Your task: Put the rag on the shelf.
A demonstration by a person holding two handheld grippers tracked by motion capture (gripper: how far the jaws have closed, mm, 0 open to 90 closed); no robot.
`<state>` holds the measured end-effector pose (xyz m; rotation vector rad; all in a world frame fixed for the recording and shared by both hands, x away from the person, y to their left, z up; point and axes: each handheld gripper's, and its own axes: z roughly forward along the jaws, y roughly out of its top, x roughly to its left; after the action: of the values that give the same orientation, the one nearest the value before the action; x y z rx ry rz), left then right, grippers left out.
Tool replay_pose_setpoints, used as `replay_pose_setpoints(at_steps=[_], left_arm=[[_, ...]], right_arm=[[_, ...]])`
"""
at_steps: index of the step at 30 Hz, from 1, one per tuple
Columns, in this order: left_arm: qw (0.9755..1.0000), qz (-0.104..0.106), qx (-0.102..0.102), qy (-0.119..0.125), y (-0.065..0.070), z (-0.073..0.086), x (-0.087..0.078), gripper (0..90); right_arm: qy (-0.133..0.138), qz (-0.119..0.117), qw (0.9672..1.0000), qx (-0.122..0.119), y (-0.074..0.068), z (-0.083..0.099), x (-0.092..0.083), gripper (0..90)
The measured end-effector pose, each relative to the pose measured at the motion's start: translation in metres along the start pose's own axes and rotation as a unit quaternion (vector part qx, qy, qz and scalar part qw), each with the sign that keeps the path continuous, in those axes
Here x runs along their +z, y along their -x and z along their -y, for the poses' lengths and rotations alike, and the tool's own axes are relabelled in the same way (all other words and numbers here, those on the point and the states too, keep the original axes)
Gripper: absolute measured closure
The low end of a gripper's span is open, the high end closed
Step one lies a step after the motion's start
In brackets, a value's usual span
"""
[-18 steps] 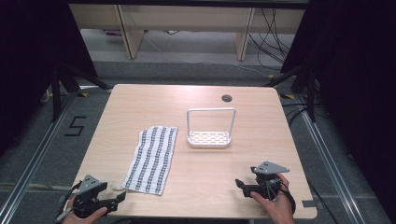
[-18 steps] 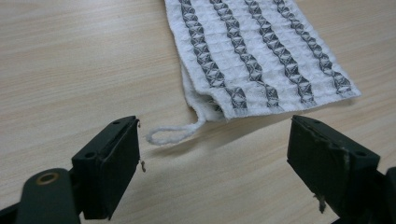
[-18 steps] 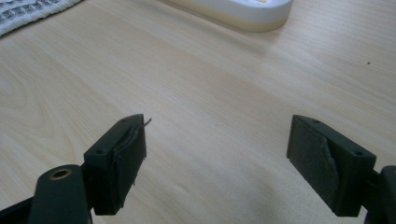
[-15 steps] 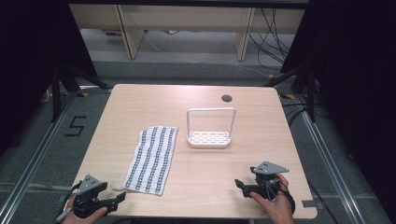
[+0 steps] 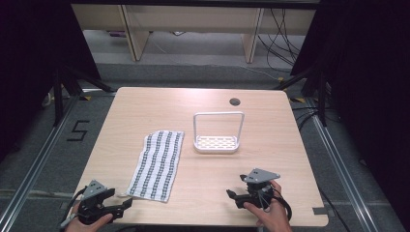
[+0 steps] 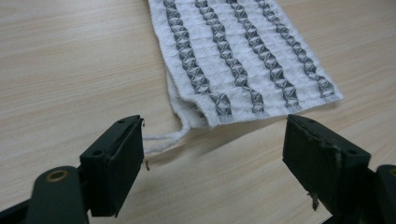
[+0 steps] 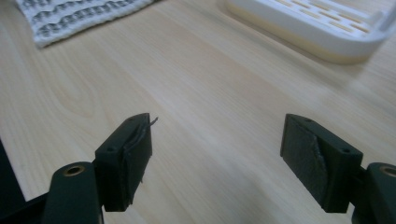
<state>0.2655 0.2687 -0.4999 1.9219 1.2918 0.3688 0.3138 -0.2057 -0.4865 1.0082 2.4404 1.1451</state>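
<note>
The white waffle-weave cloth with dark grey patterned stripes (image 5: pixel 157 164) lies flat on the pale wooden tabletop (image 5: pixel 145 111), toward its near left corner. The left tool (image 5: pixel 126 204), jaws wide and empty, sits just off the cloth's near edge. The right tool (image 5: pixel 232 194), also wide and empty, rests by the near right edge, the white plastic perforated rack with a hoop handle (image 5: pixel 216 143) beyond it.

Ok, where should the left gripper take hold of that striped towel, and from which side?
Judging by its pose, take the towel at its near short edge, at the corner closest to the left gripper. It lies flat and folded, with that edge facing the open jaws and a loose thread trailing from it. Come in low along the table from the person's side, so one jaw can slip under the layers.
</note>
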Motion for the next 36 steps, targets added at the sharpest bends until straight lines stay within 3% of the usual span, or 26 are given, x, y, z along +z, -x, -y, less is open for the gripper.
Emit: replay_pose_setpoints(at_steps=[1,2,3,7,8,15,18,19,23,24,28,36], left_arm=[[1.0000,0.001,-0.005,-0.001,0.001,-0.001,0.000,20.0],[0.9998,0.009,0.011,-0.010,-0.002,-0.003,-0.001,20.8],[1.0000,0.008,0.000,-0.004,0.000,-0.004,0.001,21.7],[0.9996,0.017,0.018,-0.013,-0.003,-0.011,0.003,22.7],[0.9993,0.017,0.021,-0.026,-0.004,-0.015,0.003,22.8],[0.9993,0.028,0.017,-0.019,-0.006,-0.025,0.009,23.6],[0.9989,0.037,0.015,-0.024,-0.007,-0.026,0.011,23.9],[0.9991,0.037,0.005,-0.022,-0.007,-0.027,0.012,24.0],[0.9987,0.035,0.013,-0.034,-0.012,-0.027,0.013,25.6],[0.9988,0.033,0.013,-0.035,-0.013,-0.026,0.013,25.8],[0.9986,0.029,0.017,-0.041,-0.014,-0.024,0.014,27.1],[0.9974,0.037,0.026,-0.056,-0.010,-0.024,0.018,31.7]], right_arm=[[0.000,0.000,1.0000,0.000,0.000,0.000,0.000,26.6],[-0.002,-0.007,1.0000,0.000,-0.002,-0.002,0.002,26.9],[0.000,-0.013,0.9999,-0.005,-0.006,-0.005,0.005,27.5],[-0.003,-0.033,0.9993,-0.019,-0.016,-0.013,0.017,29.3],[-0.005,-0.042,0.9987,-0.026,-0.021,-0.019,0.022,30.1],[0.002,-0.055,0.9977,-0.041,-0.034,-0.037,0.033,33.7],[0.003,-0.065,0.9961,-0.059,-0.042,-0.045,0.039,35.1],[0.004,-0.073,0.9949,-0.070,-0.046,-0.048,0.042,36.0],[-0.001,-0.089,0.9927,-0.081,-0.061,-0.057,0.052,37.2],[0.002,-0.094,0.9912,-0.093,-0.064,-0.059,0.056,37.5],[-0.007,-0.108,0.9897,-0.095,-0.076,-0.065,0.064,38.8],[-0.022,-0.123,0.9845,-0.123,-0.097,-0.076,0.089,40.7]])
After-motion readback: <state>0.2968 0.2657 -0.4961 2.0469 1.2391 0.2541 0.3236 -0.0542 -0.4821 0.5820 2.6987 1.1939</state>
